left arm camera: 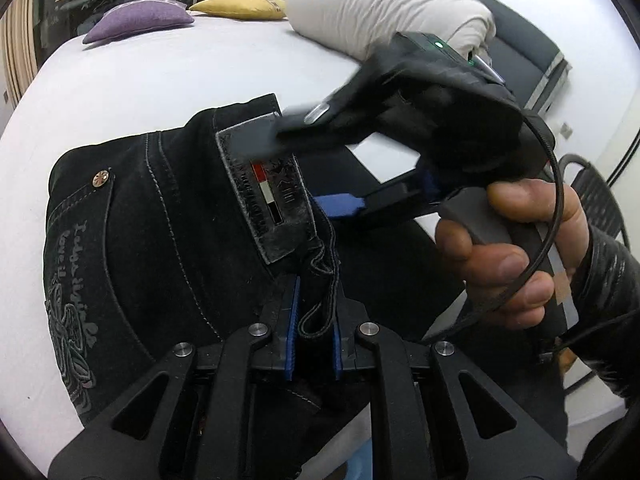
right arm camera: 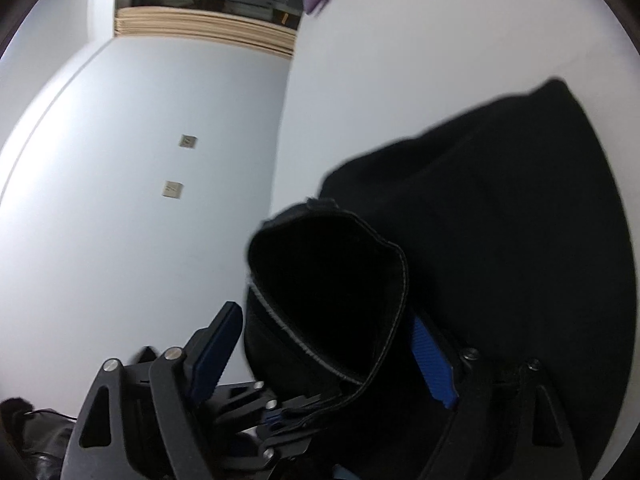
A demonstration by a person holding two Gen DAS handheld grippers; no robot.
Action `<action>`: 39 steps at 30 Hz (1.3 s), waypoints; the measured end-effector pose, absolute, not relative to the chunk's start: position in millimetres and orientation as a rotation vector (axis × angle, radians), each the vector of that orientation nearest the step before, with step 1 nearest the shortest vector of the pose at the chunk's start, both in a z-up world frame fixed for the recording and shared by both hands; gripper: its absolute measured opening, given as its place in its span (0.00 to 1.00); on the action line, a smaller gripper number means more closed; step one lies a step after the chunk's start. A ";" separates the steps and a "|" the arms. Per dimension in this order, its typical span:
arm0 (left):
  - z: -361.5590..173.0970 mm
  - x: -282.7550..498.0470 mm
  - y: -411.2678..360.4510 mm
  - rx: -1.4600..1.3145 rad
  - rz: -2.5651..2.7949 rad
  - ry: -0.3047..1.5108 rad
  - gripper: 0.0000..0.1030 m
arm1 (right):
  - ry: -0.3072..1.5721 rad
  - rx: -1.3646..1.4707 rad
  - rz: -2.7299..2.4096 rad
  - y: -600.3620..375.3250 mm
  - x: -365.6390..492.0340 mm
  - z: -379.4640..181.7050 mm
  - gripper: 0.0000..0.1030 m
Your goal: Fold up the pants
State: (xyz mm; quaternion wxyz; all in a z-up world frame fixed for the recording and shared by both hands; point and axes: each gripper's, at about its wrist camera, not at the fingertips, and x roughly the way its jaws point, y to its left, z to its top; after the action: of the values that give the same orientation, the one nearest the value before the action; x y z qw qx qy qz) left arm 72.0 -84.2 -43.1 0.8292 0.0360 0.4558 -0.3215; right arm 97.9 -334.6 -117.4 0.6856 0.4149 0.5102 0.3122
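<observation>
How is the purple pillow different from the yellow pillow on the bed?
The purple pillow lies nearer the left gripper's camera, and the yellow pillow sits farther back, beside the rolled white duvet. The purple one is plain; the yellow one has a darker mark at one end. Both rest on the white bed.

Pants (left arm camera: 168, 216) on bed (left arm camera: 140, 92), pillows (left arm camera: 138, 22) behind

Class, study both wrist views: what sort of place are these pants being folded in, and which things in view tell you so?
Most likely a bedroom. The black pants lie on a white bed, with a purple cushion, a yellow cushion and a rolled white duvet at its far end.
</observation>
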 end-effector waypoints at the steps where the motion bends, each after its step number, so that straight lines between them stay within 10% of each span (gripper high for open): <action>1: -42.9 75.2 -89.1 0.083 -0.680 0.968 0.11 | 1.153 0.903 0.693 -330.2 99.5 -118.6 0.60; 6: -39.2 77.4 -112.7 0.123 -0.682 0.960 0.11 | 1.170 0.779 0.647 -331.2 101.0 -114.6 0.27; 16: -24.7 75.4 -179.3 0.226 -0.762 0.901 0.11 | 1.160 0.670 0.582 -363.1 114.5 -100.7 0.14; 32: -56.8 67.1 -232.9 0.360 -0.832 0.935 0.13 | 1.175 0.839 0.537 -398.2 117.1 -147.3 0.14; 39: -23.2 60.5 -201.2 0.171 -0.960 0.953 0.24 | 1.113 0.867 0.445 -411.5 99.1 -124.5 0.44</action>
State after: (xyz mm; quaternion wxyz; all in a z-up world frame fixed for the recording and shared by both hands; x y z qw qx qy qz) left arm 60.5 -201.2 -23.2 0.7766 0.0788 0.4403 -0.4437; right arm 99.1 -411.5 -124.5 0.7388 0.3949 0.5071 0.2029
